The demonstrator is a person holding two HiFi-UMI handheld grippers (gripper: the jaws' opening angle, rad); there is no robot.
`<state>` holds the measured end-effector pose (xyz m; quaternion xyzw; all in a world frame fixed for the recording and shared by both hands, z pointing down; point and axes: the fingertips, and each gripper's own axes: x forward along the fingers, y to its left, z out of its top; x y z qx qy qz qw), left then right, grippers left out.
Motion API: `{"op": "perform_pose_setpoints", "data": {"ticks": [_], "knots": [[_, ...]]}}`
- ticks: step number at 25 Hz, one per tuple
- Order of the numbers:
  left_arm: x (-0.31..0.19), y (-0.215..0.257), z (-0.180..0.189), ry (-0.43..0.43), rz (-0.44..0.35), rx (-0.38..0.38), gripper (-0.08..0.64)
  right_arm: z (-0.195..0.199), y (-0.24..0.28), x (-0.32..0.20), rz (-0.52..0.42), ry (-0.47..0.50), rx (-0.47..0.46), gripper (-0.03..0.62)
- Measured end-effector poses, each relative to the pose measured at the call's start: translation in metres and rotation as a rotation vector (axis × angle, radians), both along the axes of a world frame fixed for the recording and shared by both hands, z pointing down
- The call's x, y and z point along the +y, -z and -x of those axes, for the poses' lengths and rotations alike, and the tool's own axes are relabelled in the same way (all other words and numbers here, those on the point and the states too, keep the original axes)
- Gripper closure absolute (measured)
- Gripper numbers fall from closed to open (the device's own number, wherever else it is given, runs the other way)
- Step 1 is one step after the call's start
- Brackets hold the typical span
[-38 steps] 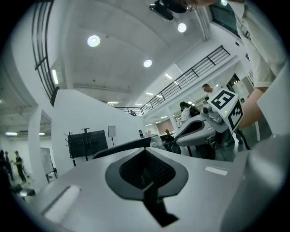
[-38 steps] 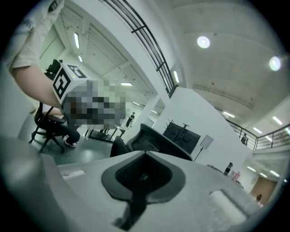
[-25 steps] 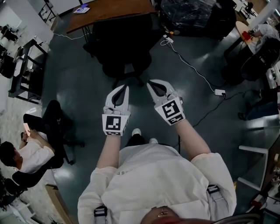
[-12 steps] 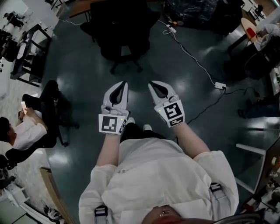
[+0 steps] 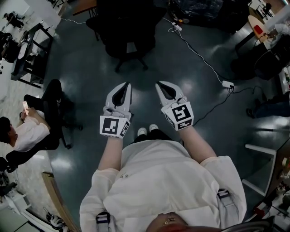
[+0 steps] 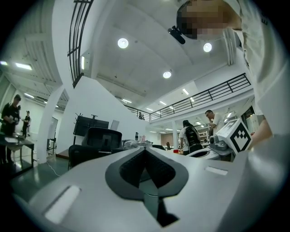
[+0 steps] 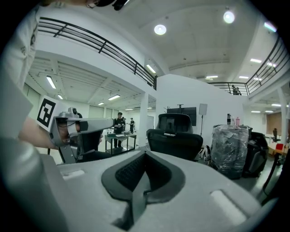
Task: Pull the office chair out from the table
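The black office chair stands on the dark floor at the top of the head view, a corner of the wooden table just behind it. My left gripper and right gripper are held side by side in front of me, well short of the chair, both shut with nothing in them. In the left gripper view the chair shows beyond the shut left gripper. The right gripper view has the chair straight ahead past the shut right gripper.
A seated person on another chair is at the left. A white cable with a power strip crosses the floor to the right. A plastic-wrapped bundle stands right of the chair. A black rack lines the left side.
The chair and table have slid toward the top of the head view and the gap to my grippers has grown. Both grippers stay shut and side by side.
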<state>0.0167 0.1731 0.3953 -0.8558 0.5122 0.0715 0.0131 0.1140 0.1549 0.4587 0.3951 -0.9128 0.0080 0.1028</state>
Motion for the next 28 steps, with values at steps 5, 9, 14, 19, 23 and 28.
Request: {"op": "perform_pose_setpoints", "data": {"ticks": [5,9,14,19,23,28], "knots": [[0.010,0.002,0.002,0.000,-0.008,0.010,0.543,0.010,0.002,0.015,0.022,0.035,-0.020,0.601],[0.015,0.006,0.001,-0.008,-0.016,0.008,0.543,0.013,0.010,0.019,0.000,0.031,-0.012,0.601],[0.014,0.009,0.004,0.002,-0.024,0.012,0.543,0.015,0.012,0.017,-0.010,0.036,-0.003,0.601],[0.009,-0.001,0.003,-0.010,-0.005,-0.005,0.543,0.014,0.012,0.012,-0.013,0.035,-0.010,0.601],[0.005,-0.002,0.003,-0.018,-0.005,-0.016,0.543,0.014,0.012,0.008,-0.002,0.032,-0.019,0.601],[-0.004,-0.002,0.004,-0.019,0.004,-0.026,0.543,0.012,0.009,0.001,0.005,0.026,-0.021,0.601]]}}
